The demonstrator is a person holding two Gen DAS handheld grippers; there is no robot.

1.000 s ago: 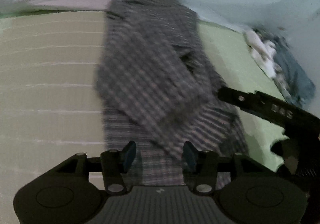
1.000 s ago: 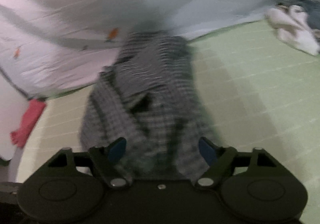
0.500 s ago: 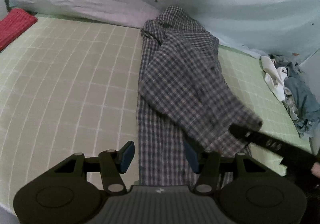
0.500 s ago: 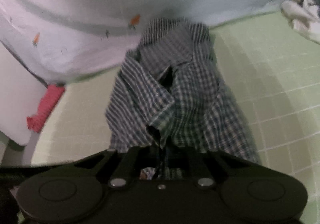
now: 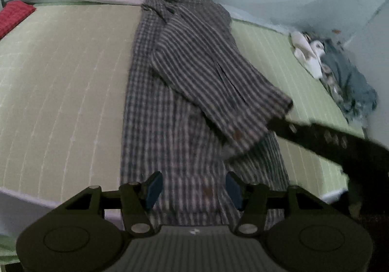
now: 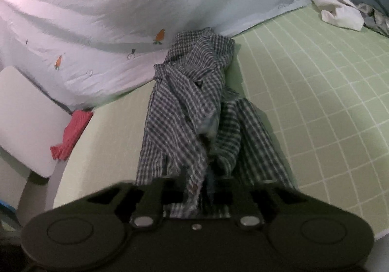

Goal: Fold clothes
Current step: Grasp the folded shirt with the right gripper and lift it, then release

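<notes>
A grey checked shirt lies lengthwise on the green gridded bed, collar toward the far quilt. My left gripper is open over the shirt's near hem, its blue pads clear of the cloth on both sides. My right gripper has a bunched sleeve between its jaws, which are opening; the fingertips are buried in cloth. In the left wrist view the sleeve cuff is lifted off the shirt body, at the tip of the right gripper.
A pile of white and blue clothes sits at the bed's far right. A red cloth lies at the far left. A carrot-print quilt runs along the back. The mattress edge is just below both grippers.
The right gripper went from open above the shirt to closed on the sleeve, then drew it back and up. Both grippers moved back toward the bed's near edge.
</notes>
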